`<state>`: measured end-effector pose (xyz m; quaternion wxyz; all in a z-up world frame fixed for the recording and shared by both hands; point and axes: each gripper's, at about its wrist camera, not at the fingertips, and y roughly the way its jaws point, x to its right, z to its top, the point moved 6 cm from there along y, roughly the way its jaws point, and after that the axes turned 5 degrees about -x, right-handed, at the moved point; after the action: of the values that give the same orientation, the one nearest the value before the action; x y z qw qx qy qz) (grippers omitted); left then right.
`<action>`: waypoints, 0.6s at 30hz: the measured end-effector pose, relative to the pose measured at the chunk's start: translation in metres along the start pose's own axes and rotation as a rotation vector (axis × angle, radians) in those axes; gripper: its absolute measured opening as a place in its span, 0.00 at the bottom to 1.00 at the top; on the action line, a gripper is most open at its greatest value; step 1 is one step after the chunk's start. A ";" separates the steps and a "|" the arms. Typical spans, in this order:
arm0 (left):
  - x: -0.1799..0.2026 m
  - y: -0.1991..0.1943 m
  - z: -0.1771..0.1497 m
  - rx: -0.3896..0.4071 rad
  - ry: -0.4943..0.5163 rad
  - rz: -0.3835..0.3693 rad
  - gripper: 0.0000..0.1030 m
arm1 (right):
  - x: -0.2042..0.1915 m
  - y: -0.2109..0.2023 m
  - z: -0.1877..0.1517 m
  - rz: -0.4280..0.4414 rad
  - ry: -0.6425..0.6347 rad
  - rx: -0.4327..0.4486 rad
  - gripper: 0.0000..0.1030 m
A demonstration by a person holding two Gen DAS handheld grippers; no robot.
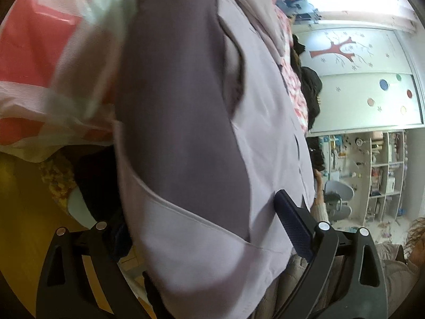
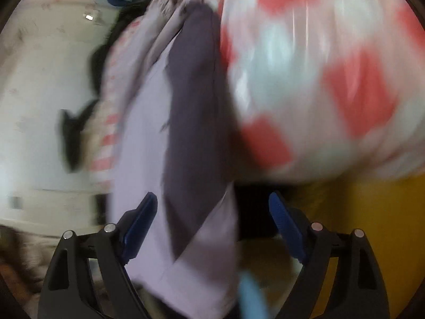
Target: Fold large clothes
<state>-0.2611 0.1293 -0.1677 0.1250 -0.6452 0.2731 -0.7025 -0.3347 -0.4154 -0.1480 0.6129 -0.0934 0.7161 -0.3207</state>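
A large pale lilac garment [image 1: 265, 138] with a dark grey panel [image 1: 180, 122] hangs across the left wrist view. My left gripper [image 1: 207, 228] is open, its jaws wide apart, with the garment's lower hem lying between them; the left finger is mostly hidden behind cloth. The same garment [image 2: 138, 159] with its grey panel [image 2: 196, 122] shows in the blurred right wrist view. My right gripper [image 2: 212, 220] is open, and the garment's lower part hangs between its blue pads [image 2: 284, 223] without being pinched.
A red-and-white checked cover [image 2: 332, 79] bulges beside the garment, also in the left wrist view [image 1: 39, 66]. A yellow surface [image 1: 18, 212] lies below. More clothes hang behind [image 1: 310, 93]. A white wardrobe [image 1: 366, 74] and shelves [image 1: 385, 172] stand farther off.
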 end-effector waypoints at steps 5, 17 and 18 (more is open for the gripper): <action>-0.001 -0.001 -0.005 0.022 -0.016 0.069 0.87 | -0.004 0.034 -0.006 0.226 -0.002 -0.067 0.80; 0.086 -0.067 -0.023 0.285 0.119 0.162 0.14 | -0.074 -0.004 -0.019 0.418 -0.209 0.233 0.19; 0.100 -0.077 -0.026 0.317 0.153 0.149 0.13 | -0.088 -0.011 -0.021 0.448 -0.243 0.245 0.19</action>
<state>-0.2870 0.1451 -0.0423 0.2556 -0.5403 0.2148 -0.7724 -0.3369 -0.3701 -0.0687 0.7566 0.1043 0.5959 -0.2479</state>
